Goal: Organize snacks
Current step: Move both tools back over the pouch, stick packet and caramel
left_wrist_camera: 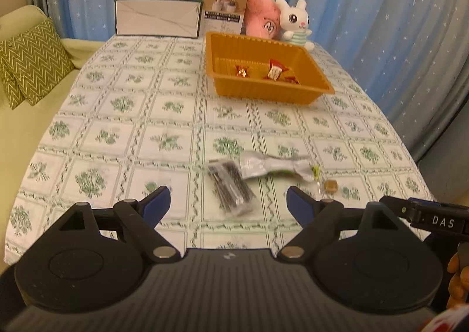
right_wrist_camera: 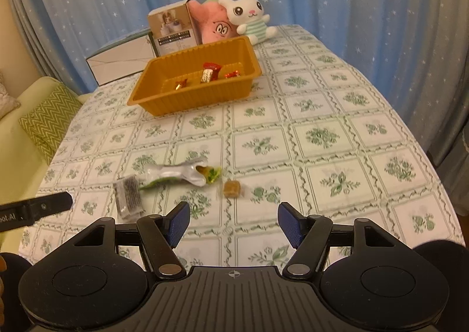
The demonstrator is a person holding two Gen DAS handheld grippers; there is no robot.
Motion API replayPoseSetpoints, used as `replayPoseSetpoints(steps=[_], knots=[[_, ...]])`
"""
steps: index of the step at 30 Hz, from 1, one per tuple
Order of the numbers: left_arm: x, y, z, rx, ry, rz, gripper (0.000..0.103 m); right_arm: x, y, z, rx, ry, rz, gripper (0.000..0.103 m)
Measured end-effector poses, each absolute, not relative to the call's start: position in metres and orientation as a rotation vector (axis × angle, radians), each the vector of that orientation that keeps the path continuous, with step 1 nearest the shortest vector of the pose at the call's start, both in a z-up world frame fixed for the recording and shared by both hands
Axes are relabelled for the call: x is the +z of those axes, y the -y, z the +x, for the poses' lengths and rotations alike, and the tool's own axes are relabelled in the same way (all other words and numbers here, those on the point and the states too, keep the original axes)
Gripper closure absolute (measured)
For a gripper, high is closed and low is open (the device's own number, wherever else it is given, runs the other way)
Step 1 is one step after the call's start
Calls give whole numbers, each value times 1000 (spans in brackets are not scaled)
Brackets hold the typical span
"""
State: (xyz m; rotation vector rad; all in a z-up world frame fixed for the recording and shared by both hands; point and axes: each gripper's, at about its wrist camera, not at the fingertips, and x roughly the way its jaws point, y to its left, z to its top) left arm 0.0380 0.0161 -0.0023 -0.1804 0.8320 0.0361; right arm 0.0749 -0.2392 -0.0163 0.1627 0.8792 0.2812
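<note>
Left gripper (left_wrist_camera: 228, 200): jaws wide apart, nothing between pads, low centre of frame above tablecloth (left_wrist_camera: 140, 115).
Right gripper (right_wrist_camera: 234, 220): jaws apart, empty.
Dark striped packet (left_wrist_camera: 231, 187) just beyond left fingertips; silver-green wrapper (left_wrist_camera: 272, 168) touching its far end; small brown candy (right_wrist_camera: 232, 187) beside the wrapper, lower centre of right view.
Orange tray (left_wrist_camera: 265, 91), upper centre, holds three red-gold candies (left_wrist_camera: 275, 69).
</note>
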Motion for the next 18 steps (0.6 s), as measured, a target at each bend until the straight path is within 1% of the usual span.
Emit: replayPoseSetpoints(steps=[18], knots=[[-20, -8, 45, 33, -869, -176, 18, -34, 240, 82, 266, -904, 162, 37]])
